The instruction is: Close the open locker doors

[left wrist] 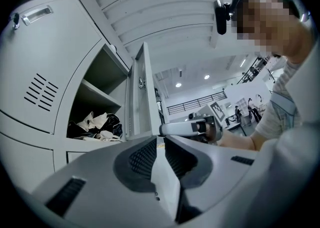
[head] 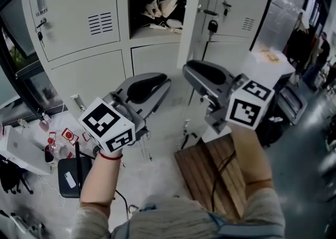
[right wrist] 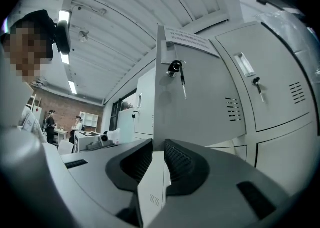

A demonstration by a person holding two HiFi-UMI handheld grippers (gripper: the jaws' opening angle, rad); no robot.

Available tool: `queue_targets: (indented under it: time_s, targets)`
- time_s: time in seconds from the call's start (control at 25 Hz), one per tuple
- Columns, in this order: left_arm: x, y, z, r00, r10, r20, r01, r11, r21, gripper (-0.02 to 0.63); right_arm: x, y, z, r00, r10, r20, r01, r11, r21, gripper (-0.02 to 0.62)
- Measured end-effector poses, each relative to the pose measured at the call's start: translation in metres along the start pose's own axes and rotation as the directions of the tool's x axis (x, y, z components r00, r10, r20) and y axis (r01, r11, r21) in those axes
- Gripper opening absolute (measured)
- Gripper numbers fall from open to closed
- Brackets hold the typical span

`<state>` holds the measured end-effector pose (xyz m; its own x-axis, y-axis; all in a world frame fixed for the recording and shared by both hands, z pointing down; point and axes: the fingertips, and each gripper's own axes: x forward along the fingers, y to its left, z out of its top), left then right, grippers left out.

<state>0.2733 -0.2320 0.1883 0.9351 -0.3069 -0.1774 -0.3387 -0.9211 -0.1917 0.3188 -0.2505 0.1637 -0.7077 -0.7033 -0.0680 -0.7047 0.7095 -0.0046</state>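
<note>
A bank of pale grey lockers (head: 157,54) stands in front of me. One upper compartment (head: 157,9) is open, with black and white things heaped inside (left wrist: 95,124). Its door (head: 190,17) swings out toward me, a key hanging in its lock (right wrist: 176,69). My right gripper (head: 187,68) points at that door's lower corner, and the door edge (right wrist: 159,86) rises straight above its tips (right wrist: 159,141). Its jaws stand almost together with nothing between them. My left gripper (head: 166,81) is held lower left of the door, jaws likewise together and empty (left wrist: 159,138).
The closed upper-left door (head: 73,12) has a key in its lock. A wooden pallet (head: 215,175) lies at my feet on the right. A black device (head: 71,177) and red-white bits (head: 65,135) lie on the floor at left. People (head: 320,49) stand at far right.
</note>
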Motion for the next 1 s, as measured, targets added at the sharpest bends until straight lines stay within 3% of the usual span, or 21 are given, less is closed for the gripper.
queue_targets:
  time_s: [1.0]
  targets:
    - [-0.049,0.09,-0.007,0.993,0.104,-0.051,-0.103,0.994,0.021,0.04,0.123,-0.022,-0.004,0.998,-0.056,-0.001,0.056,0.998,0.016,0.054]
